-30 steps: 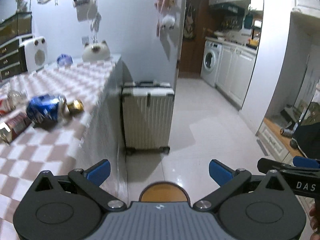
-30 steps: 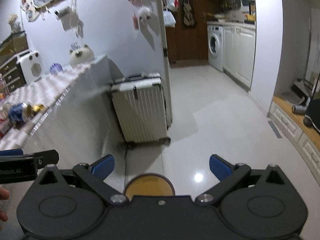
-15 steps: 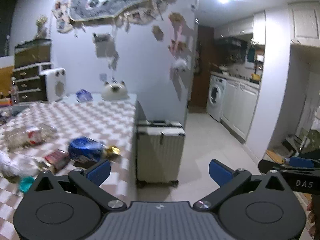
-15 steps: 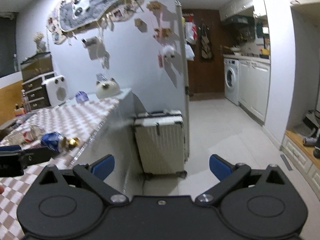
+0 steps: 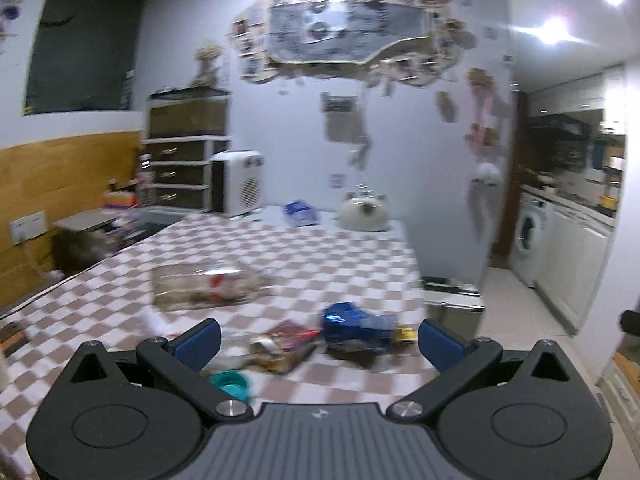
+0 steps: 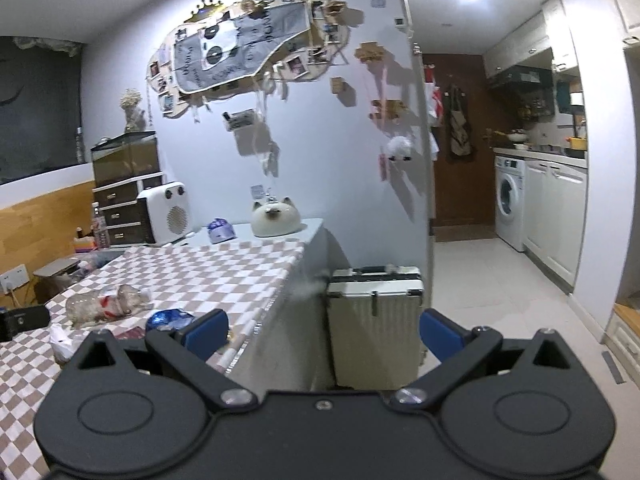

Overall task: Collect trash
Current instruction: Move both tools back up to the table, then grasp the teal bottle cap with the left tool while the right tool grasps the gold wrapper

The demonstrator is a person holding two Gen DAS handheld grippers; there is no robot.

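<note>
Two hand-held claws face a checkered table (image 5: 328, 248) strewn with litter in a dim kitchen-side room. The left claw (image 5: 318, 340) hangs spread wide and empty above the table's near edge, its blue fingertips (image 5: 199, 339) framing a cluster of trash: a crushed blue wrapper (image 5: 354, 330), a flattened red-and-brown packet (image 5: 286, 342) beside it, a small teal cap (image 5: 229, 382) close under the claw, and farther back a crumpled clear plastic bottle (image 5: 206, 288) lying on its side. The right claw (image 6: 320, 334) is likewise spread and holding nothing, aimed past the table's corner at a pale suitcase (image 6: 376, 332) standing on the floor; the bottle (image 6: 108, 306) and blue wrapper (image 6: 170, 318) sit off to its left. No bin or bag is visible in either view, so where the trash should go cannot be told. Nothing appears collected yet. The risks look plain: the left view is smeared, so a grab made at this pace could miss or sweep the light wrappers off the nearby edge; the pieces lie touching, so a wide pinch may take two and drop one; and the springy bottle may squirt out of a closing claw.
</note>
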